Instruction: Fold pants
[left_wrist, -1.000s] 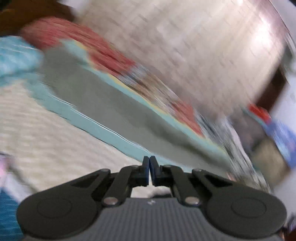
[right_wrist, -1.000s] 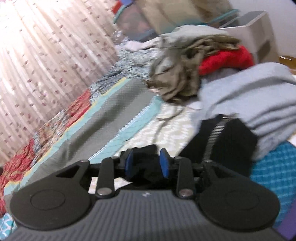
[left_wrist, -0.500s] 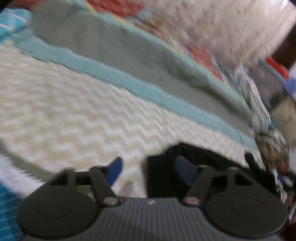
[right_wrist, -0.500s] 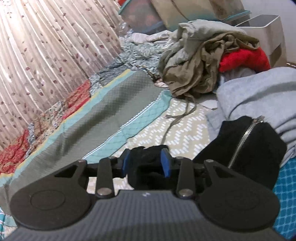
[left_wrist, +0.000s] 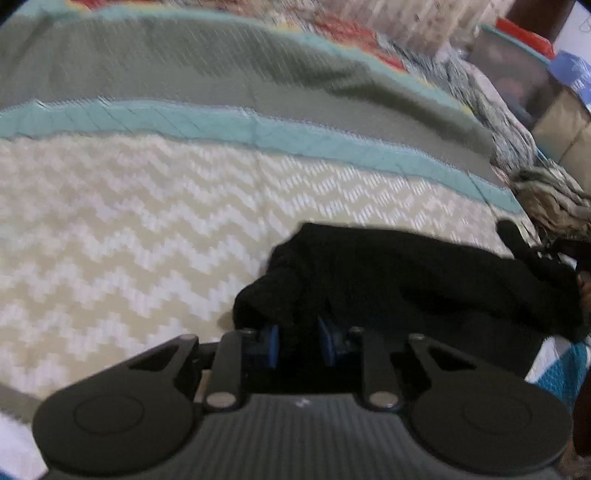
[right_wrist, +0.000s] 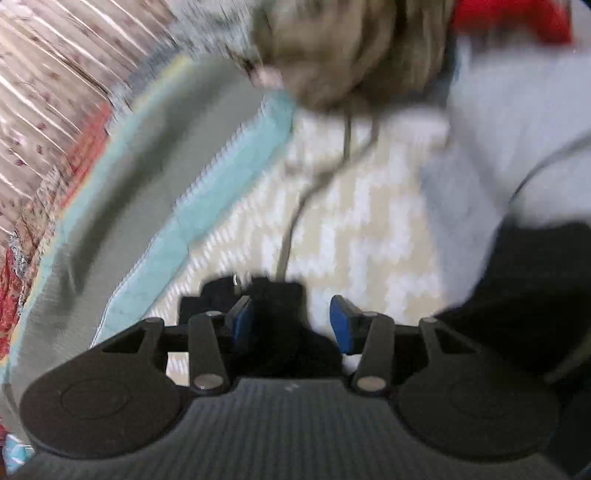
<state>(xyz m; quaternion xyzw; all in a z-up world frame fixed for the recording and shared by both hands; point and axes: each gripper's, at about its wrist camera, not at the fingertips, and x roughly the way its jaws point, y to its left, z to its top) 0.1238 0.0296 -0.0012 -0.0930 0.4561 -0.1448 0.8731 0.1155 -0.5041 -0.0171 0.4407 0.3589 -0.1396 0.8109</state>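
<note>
The black pants (left_wrist: 424, 273) lie bunched on the bed's zigzag quilt (left_wrist: 129, 229), the left tongs (left_wrist: 297, 347) closing on one end and the right tongs (right_wrist: 291, 325) closing around another (right pad looks clear of the cloth), probably to spread the garment flat for folding.

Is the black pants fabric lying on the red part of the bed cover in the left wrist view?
No, the black pants lie on the cream zigzag part of the bed cover.

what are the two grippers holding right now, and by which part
Left gripper: jaws closing on a bunched edge of the black pants. Right gripper: black fabric lies between its pads, but the right pad stands clear; which part cannot be told.
</note>
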